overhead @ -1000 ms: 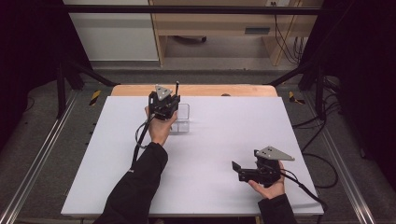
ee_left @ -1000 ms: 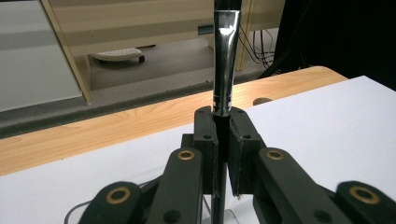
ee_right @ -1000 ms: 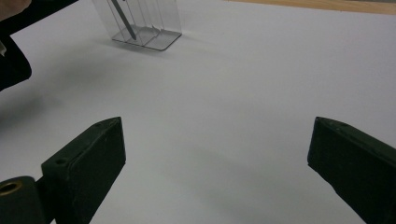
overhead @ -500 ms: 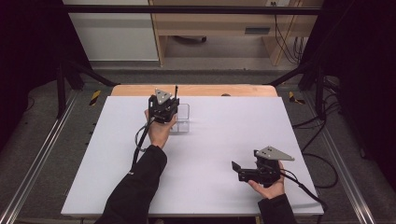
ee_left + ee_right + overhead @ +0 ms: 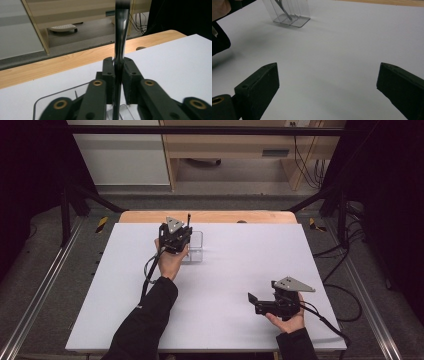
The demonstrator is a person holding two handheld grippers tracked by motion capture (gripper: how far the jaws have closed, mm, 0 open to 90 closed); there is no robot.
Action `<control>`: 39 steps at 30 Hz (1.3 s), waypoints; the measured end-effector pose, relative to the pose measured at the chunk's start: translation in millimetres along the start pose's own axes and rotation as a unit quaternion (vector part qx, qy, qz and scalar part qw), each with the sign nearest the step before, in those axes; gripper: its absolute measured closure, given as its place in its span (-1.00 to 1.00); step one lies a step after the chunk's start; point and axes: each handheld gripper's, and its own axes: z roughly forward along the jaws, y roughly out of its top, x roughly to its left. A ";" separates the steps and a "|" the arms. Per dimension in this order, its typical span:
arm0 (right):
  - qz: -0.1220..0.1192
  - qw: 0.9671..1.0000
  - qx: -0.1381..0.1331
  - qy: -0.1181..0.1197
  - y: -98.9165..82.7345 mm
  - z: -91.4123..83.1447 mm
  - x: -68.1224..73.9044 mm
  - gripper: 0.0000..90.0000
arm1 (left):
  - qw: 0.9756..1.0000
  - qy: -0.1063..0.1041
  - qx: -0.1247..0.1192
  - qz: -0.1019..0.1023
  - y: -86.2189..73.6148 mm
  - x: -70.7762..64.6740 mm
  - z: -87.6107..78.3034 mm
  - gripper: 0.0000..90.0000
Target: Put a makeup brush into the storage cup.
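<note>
1. Across the middle of the high view we see the white table top (image 5: 220,285), with a strip of bare wood (image 5: 210,216) along its far edge.
2. Toward the far left part of that top stands our clear plastic holder (image 5: 196,249), upright, split by thin walls into narrow slots; the right gripper view shows its base flat on the white surface (image 5: 294,20).
3. Our left gripper (image 5: 176,240) hangs just above the holder, and its jaws are closed tight on a thin dark metal utensil handle (image 5: 120,37), which the pads press from both sides.
4. That handle stands nearly upright, its top rising above the gripper (image 5: 189,220) and its lower end reaching down into the holder; which slot, we cannot tell.
5. Our right gripper (image 5: 260,304) lies low at the near right of the table, well apart from the holder, its jaws spread wide with nothing between them but bare table.
</note>
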 end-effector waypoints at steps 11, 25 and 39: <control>0.004 1.000 -0.003 0.003 0.8 -1.3 0.0 -0.89 | 1.000 -0.006 -0.023 -0.005 9.5 2.1 -19.2 0.50; 0.003 1.000 -0.007 -0.002 2.4 -2.4 -1.5 -0.89 | 0.997 -0.067 -0.034 -0.009 10.2 4.3 -69.4 0.11; 0.004 1.000 -0.011 -0.005 5.1 -4.1 -4.1 -0.89 | 0.994 -0.105 -0.008 0.008 -15.1 4.2 -111.7 -0.33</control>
